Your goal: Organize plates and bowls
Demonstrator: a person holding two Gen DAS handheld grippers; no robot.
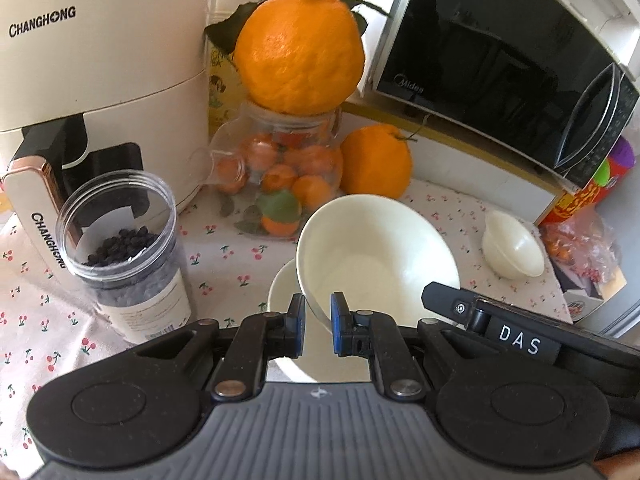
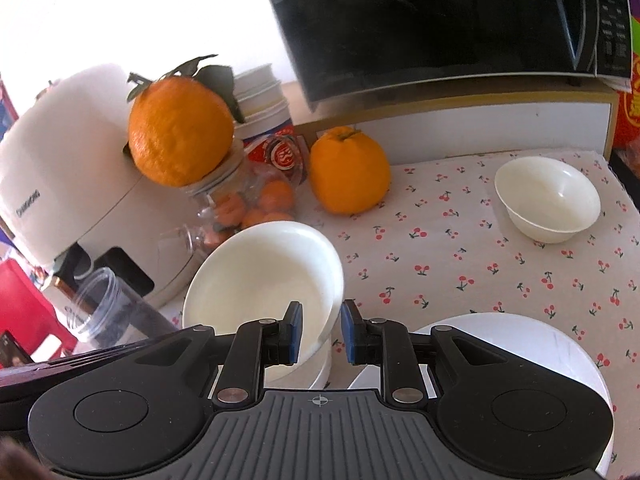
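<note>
Nearest the camera, the left tongs [image 1: 318, 322] are clamped on the rim of a tilted white ceramic bowl [image 1: 380, 256], held above a second white bowl [image 1: 282, 288] near the counter's front edge. The right tongs [image 2: 322, 330] stand slightly apart around the same rim; I cannot tell if they press. The step seems to be nesting. Next, the bowl must be levelled and lowered. I count three bowls, one small [image 2: 548, 200] at the right edge, and one round white plate [image 2: 520, 344].
</note>
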